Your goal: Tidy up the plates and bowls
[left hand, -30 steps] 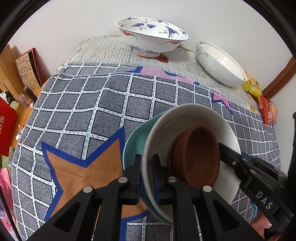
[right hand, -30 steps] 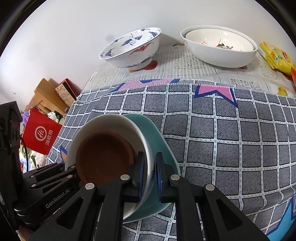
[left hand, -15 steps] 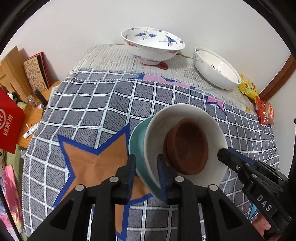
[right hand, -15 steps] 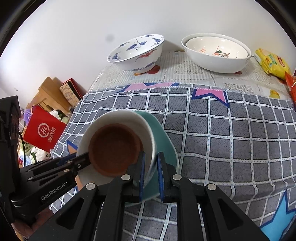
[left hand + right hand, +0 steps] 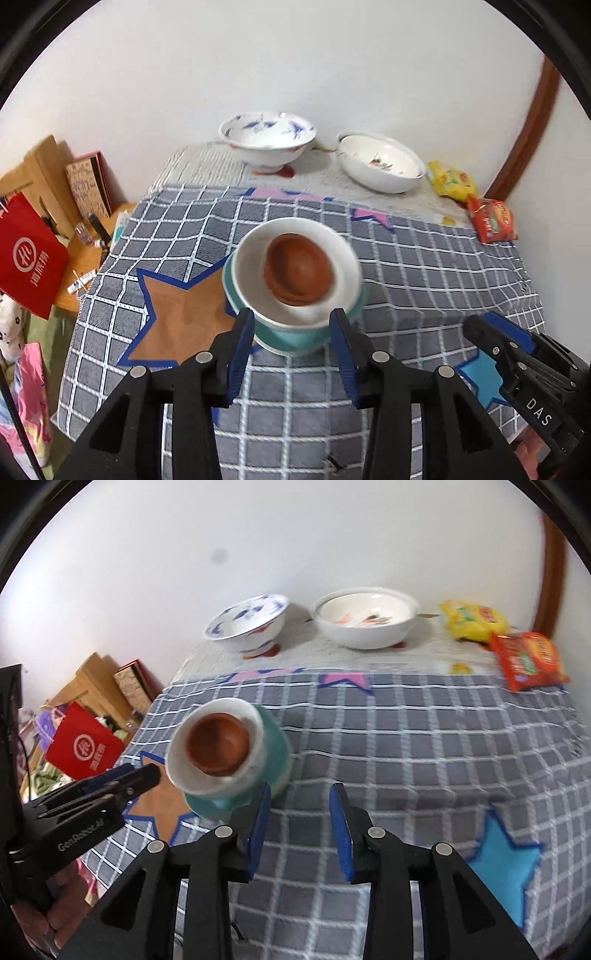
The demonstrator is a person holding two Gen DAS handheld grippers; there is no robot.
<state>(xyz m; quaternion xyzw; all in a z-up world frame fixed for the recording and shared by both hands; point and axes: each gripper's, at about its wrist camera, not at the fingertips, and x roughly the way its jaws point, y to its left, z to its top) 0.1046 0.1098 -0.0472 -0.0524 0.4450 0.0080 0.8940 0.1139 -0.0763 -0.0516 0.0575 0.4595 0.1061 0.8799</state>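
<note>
Both your grippers are standing partly open and holding nothing, jaws having just been opening: the left gripper point(image 5: 291, 343) is sitting just near of the nested bowl stack point(image 5: 293, 275), while the right gripper point(image 5: 299, 821) is hanging near-right of it.

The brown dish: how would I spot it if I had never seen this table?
Start at the checked grey cloth and find the nested stack near its middle. A teal bowl holds a white bowl; the brown dish sits innermost, the only unglazed, earthy-coloured piece among glossy pale bowls.
</note>
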